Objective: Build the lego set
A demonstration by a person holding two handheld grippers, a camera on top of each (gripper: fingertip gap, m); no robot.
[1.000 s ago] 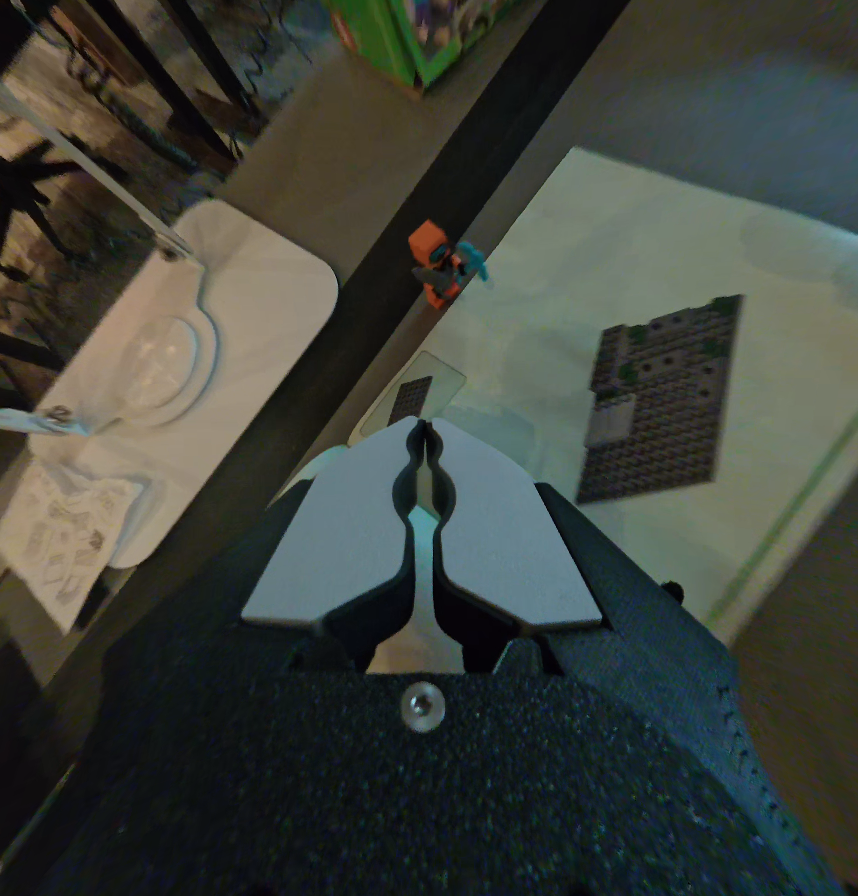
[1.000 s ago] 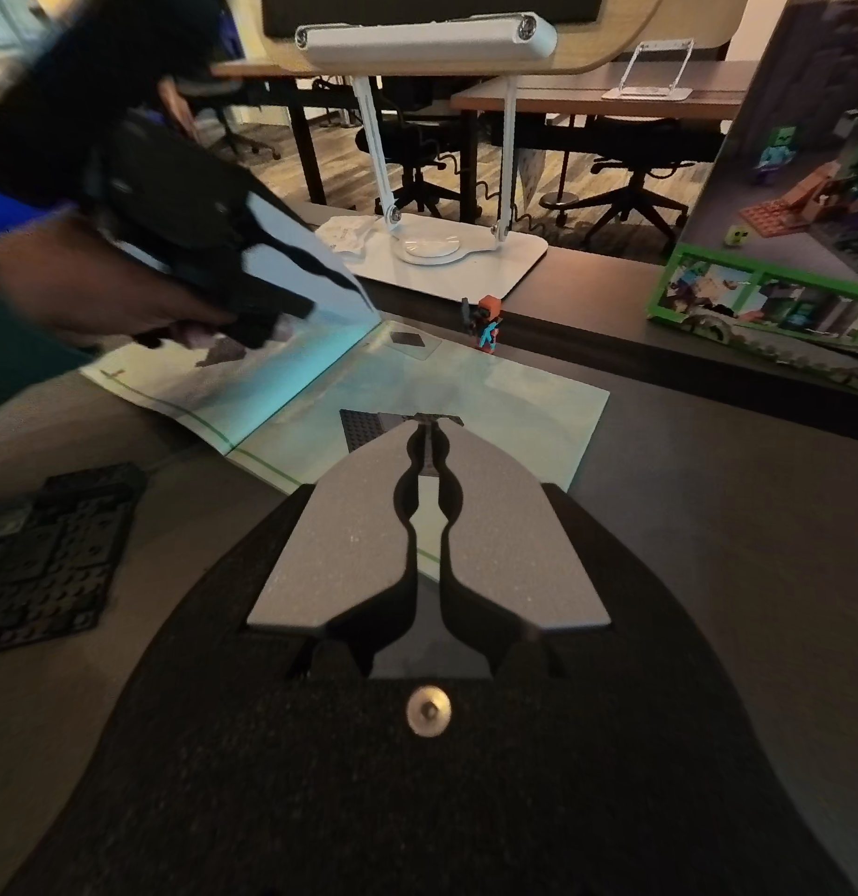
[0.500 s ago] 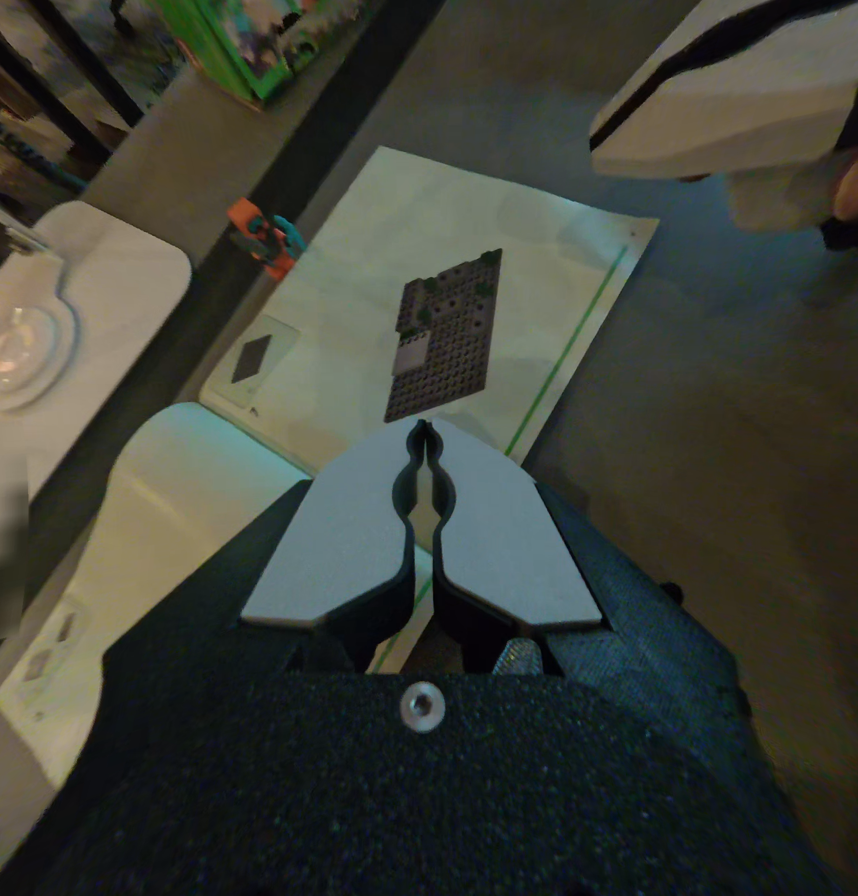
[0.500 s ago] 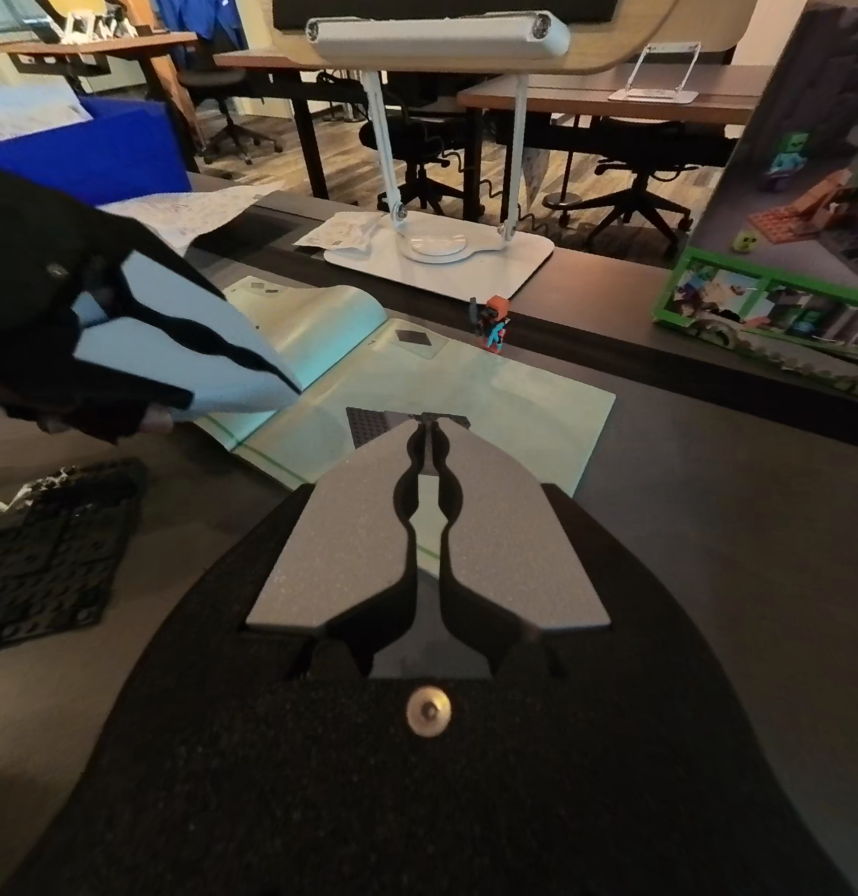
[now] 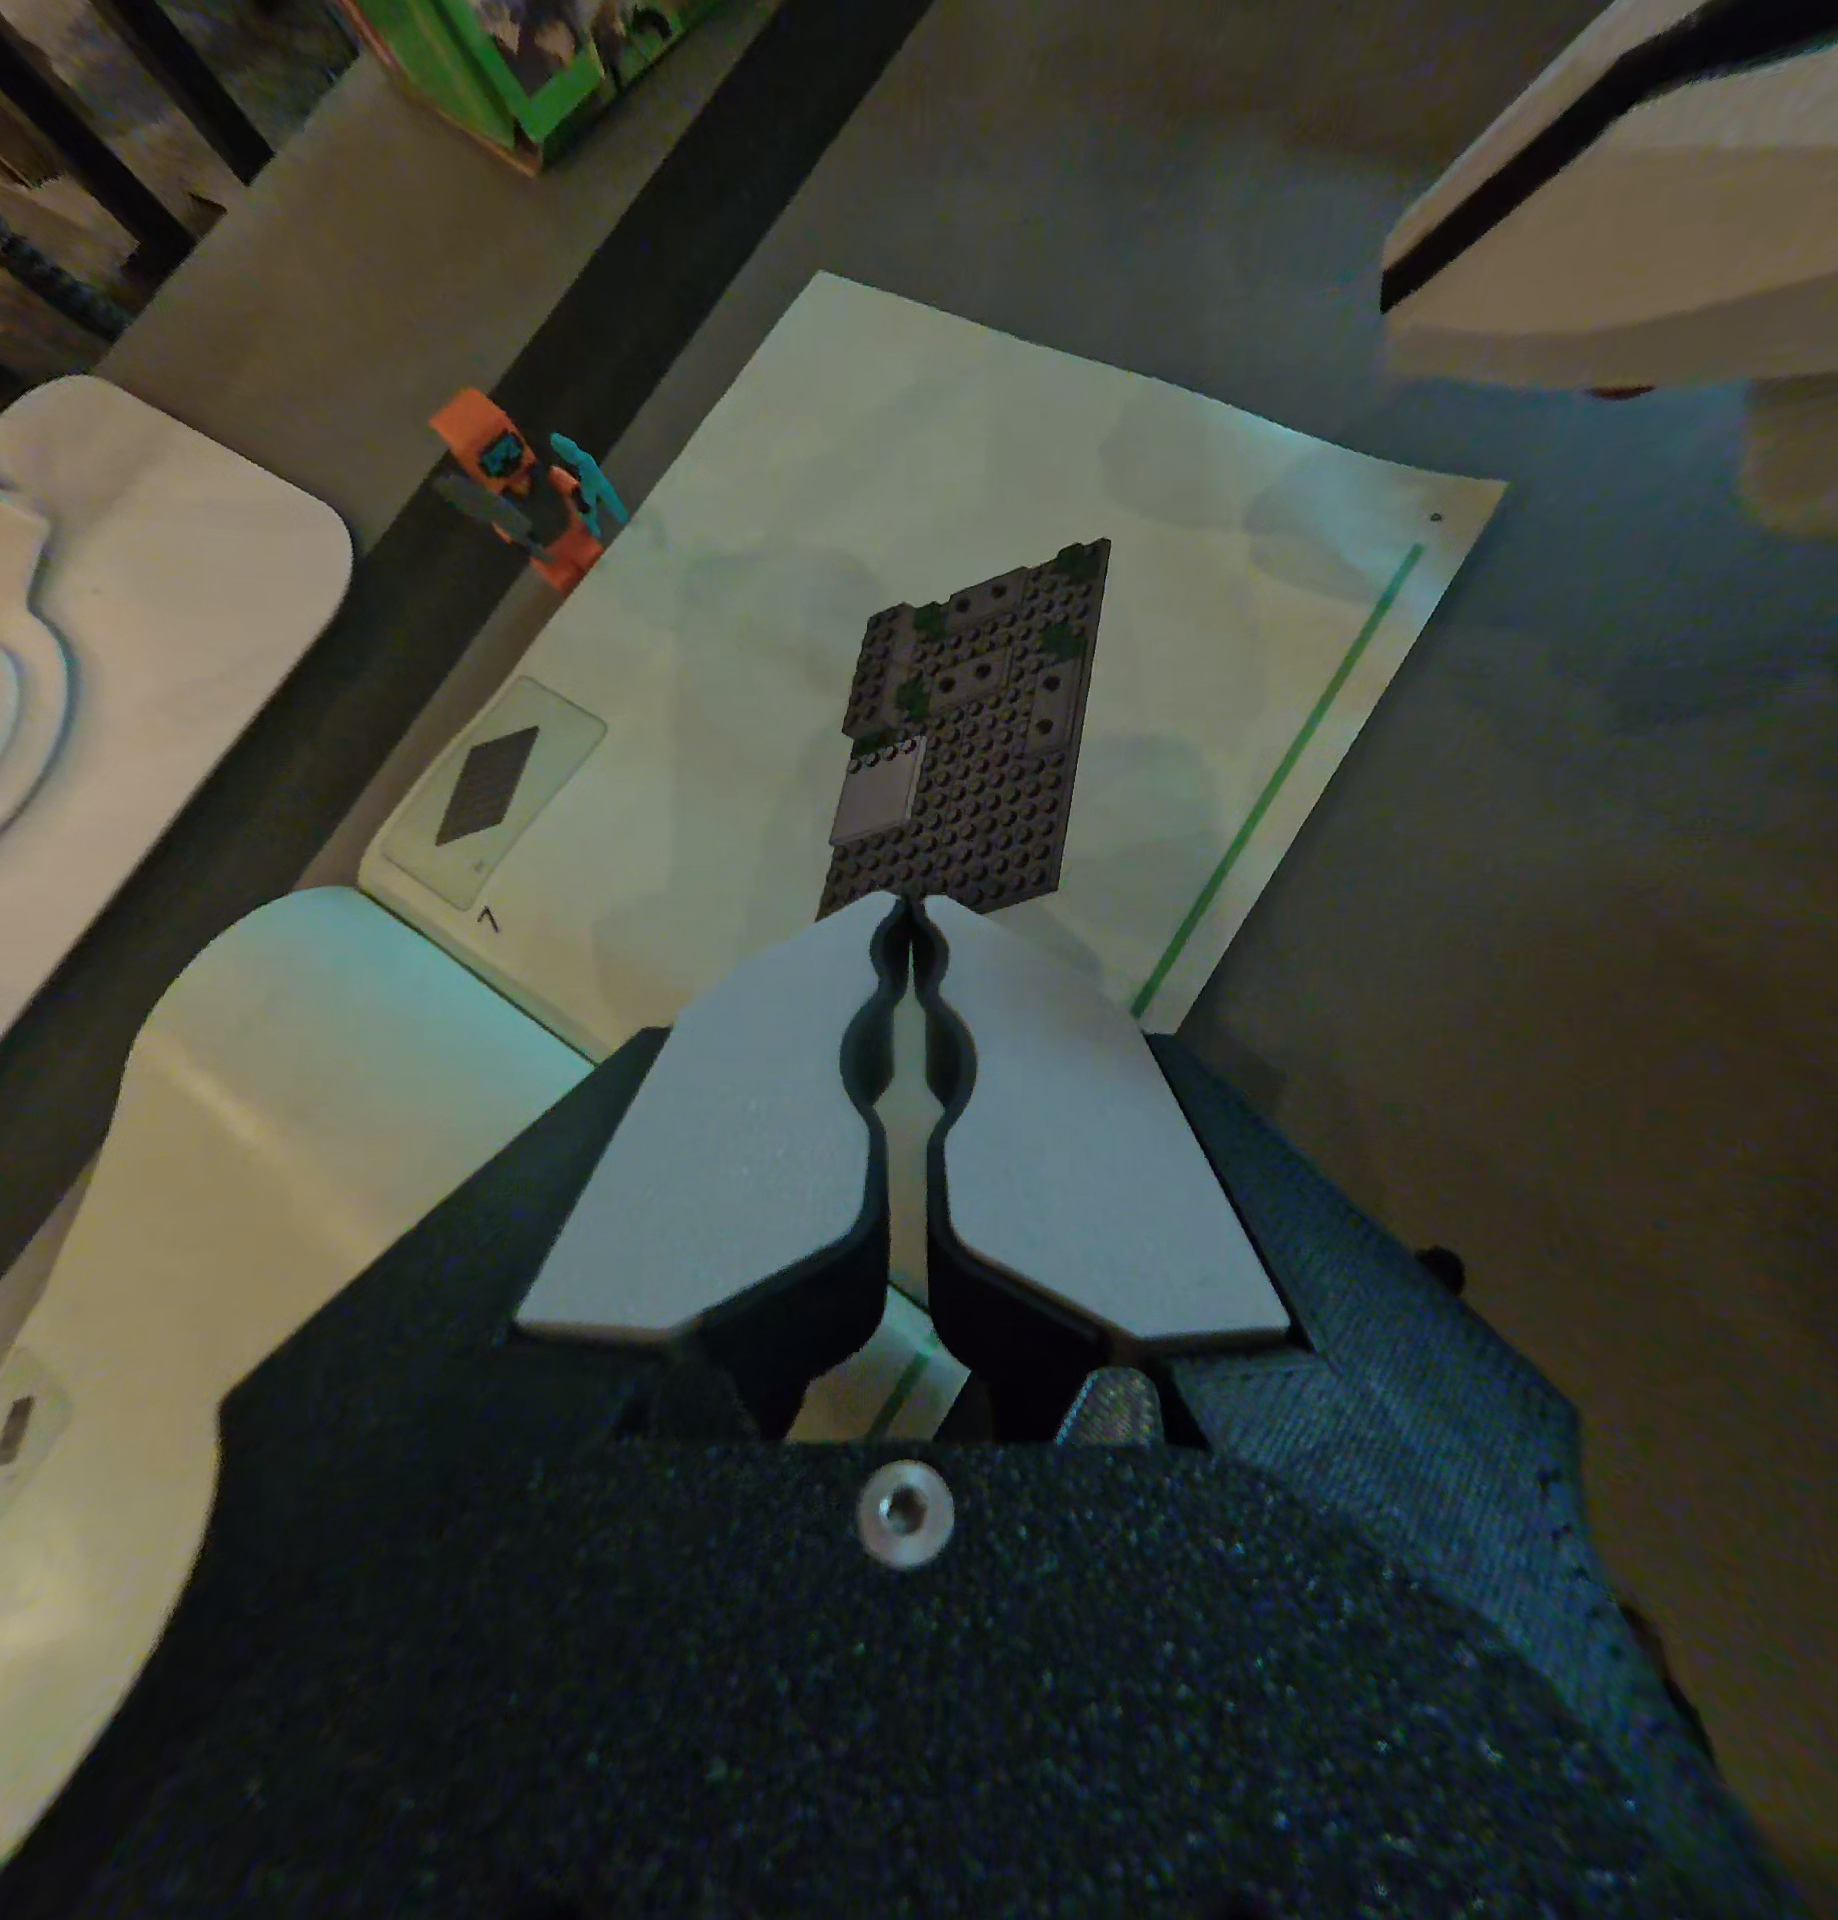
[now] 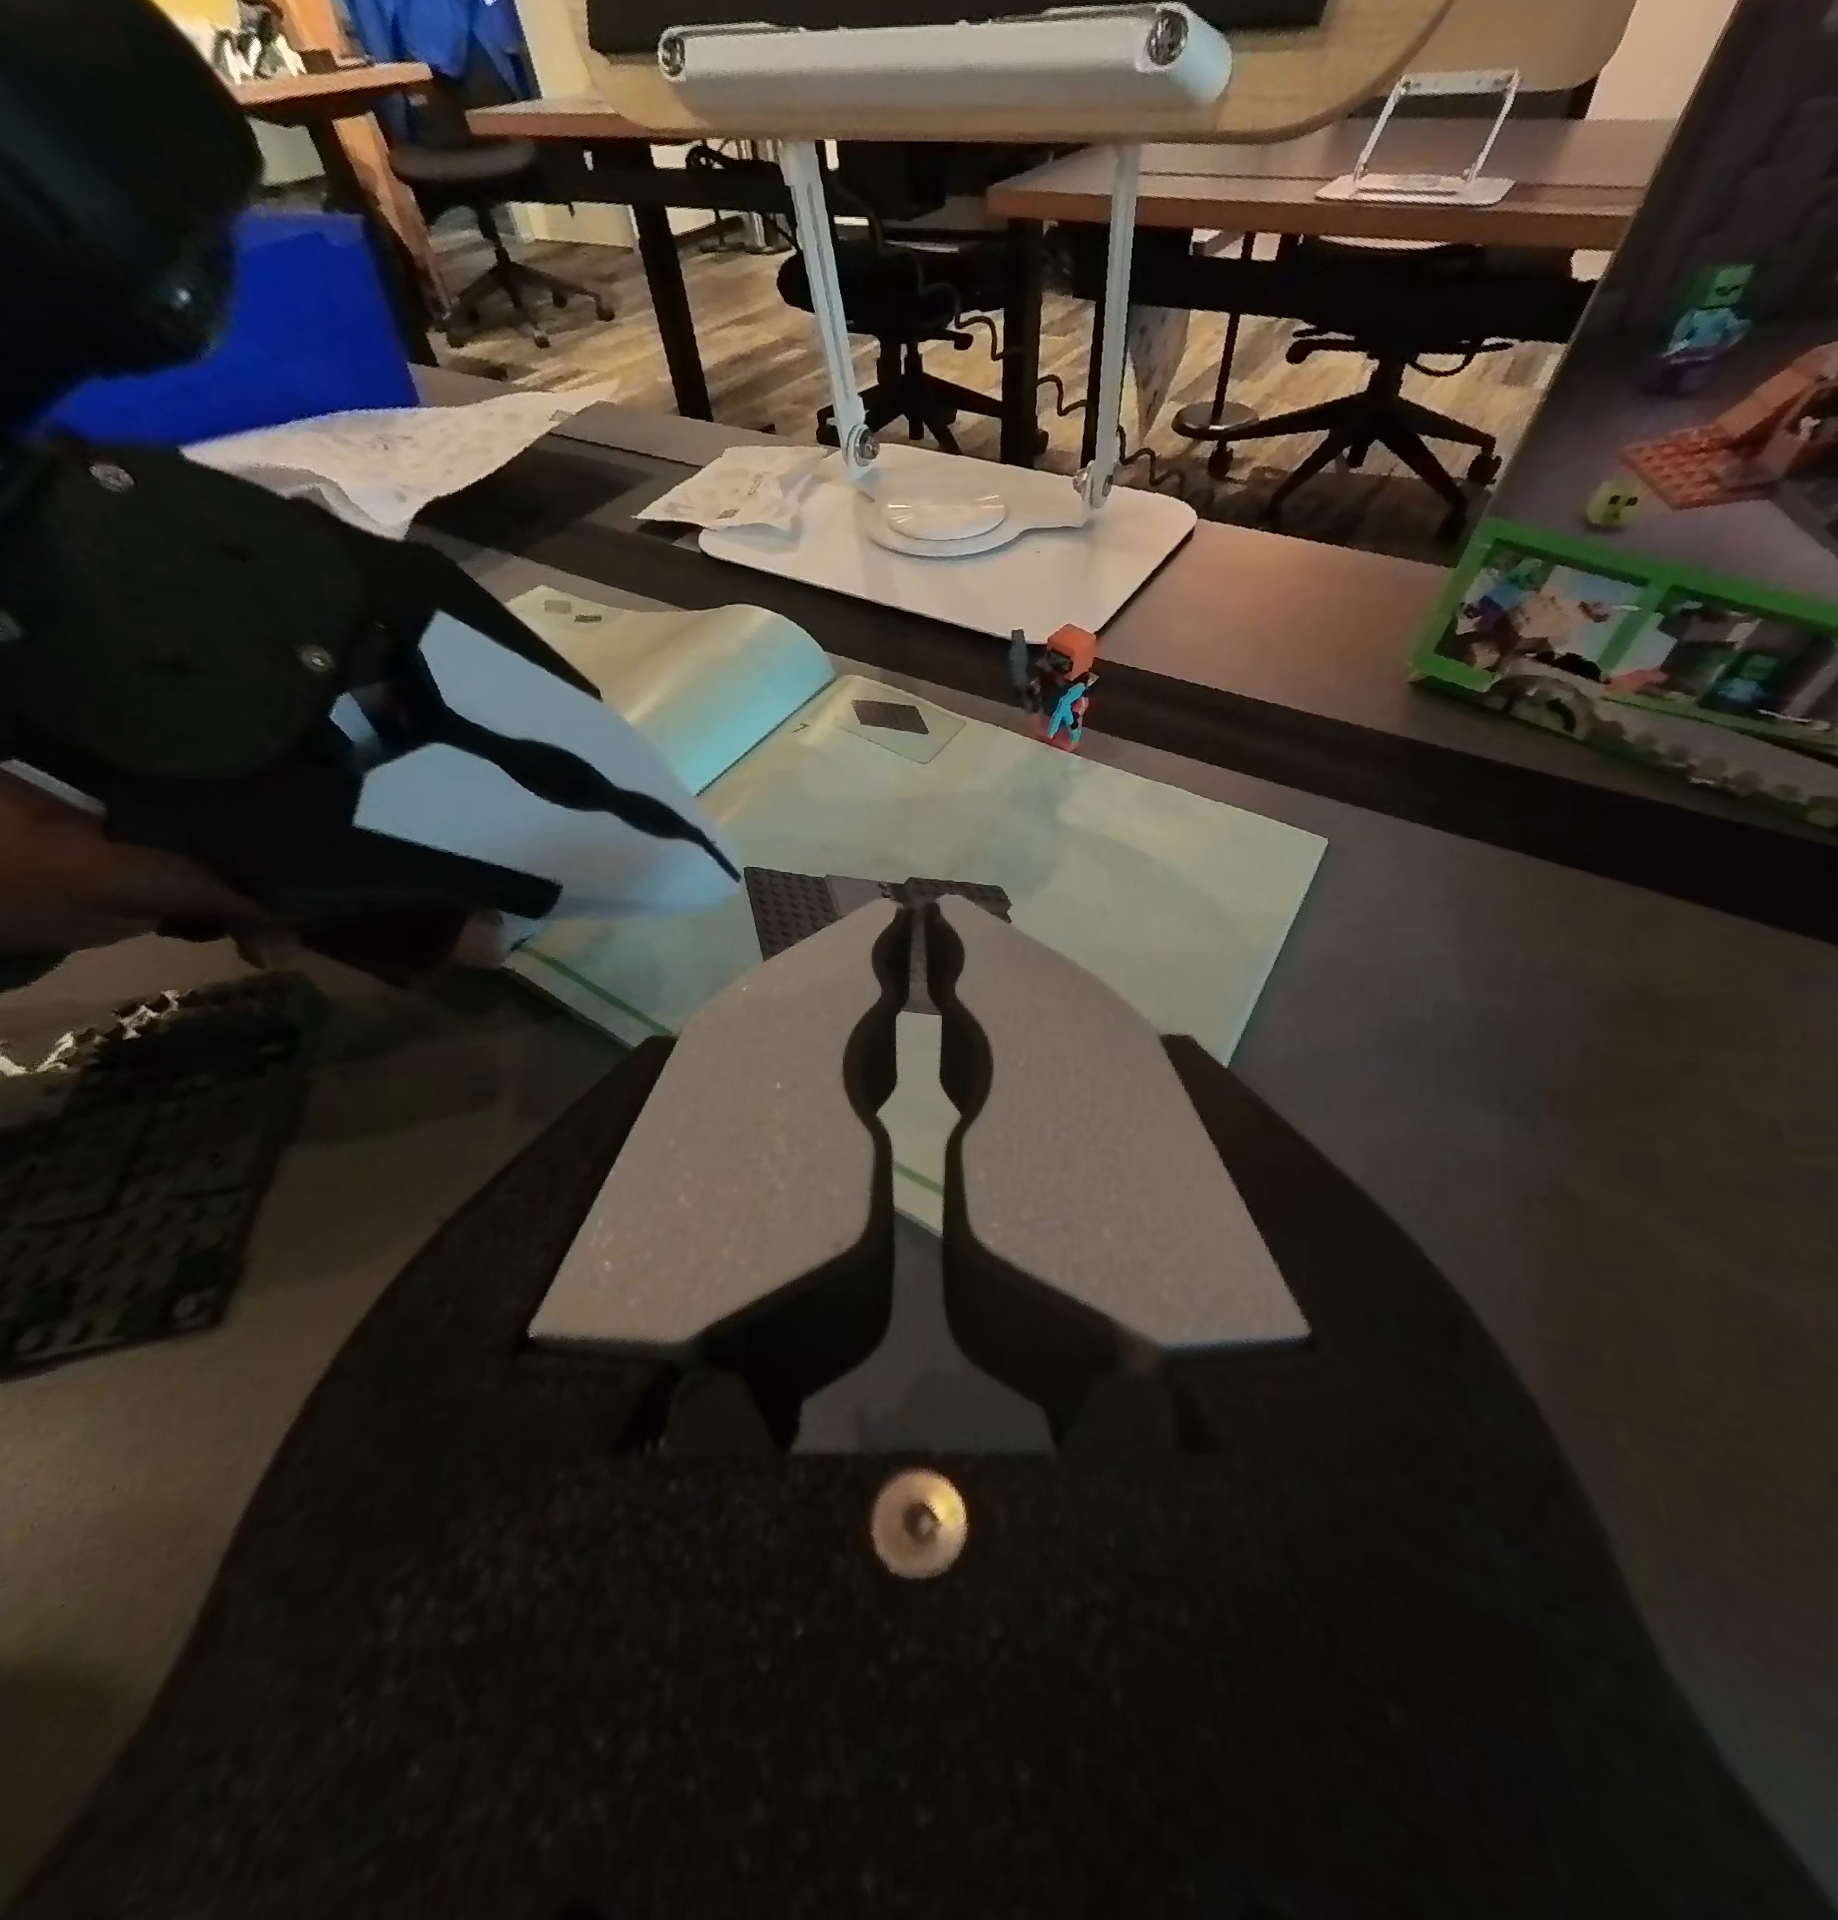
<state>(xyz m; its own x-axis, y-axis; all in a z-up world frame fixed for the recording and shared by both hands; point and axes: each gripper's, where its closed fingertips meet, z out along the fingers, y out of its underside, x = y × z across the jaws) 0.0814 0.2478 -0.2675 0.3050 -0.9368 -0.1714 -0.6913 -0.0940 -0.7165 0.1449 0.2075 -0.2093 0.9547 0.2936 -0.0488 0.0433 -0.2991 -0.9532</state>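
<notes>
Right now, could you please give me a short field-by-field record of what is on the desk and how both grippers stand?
left gripper: shut, empty, above the open instruction booklet
right gripper: shut, empty, pointing over the same booklet
printed plate picture: on the booklet's right page
minifigure: upright, orange head, at the booklet's far edge
dark baseplates: on the desk, left of the booklet
set box: far right, green border
white lamp stand: behind the booklet
</notes>
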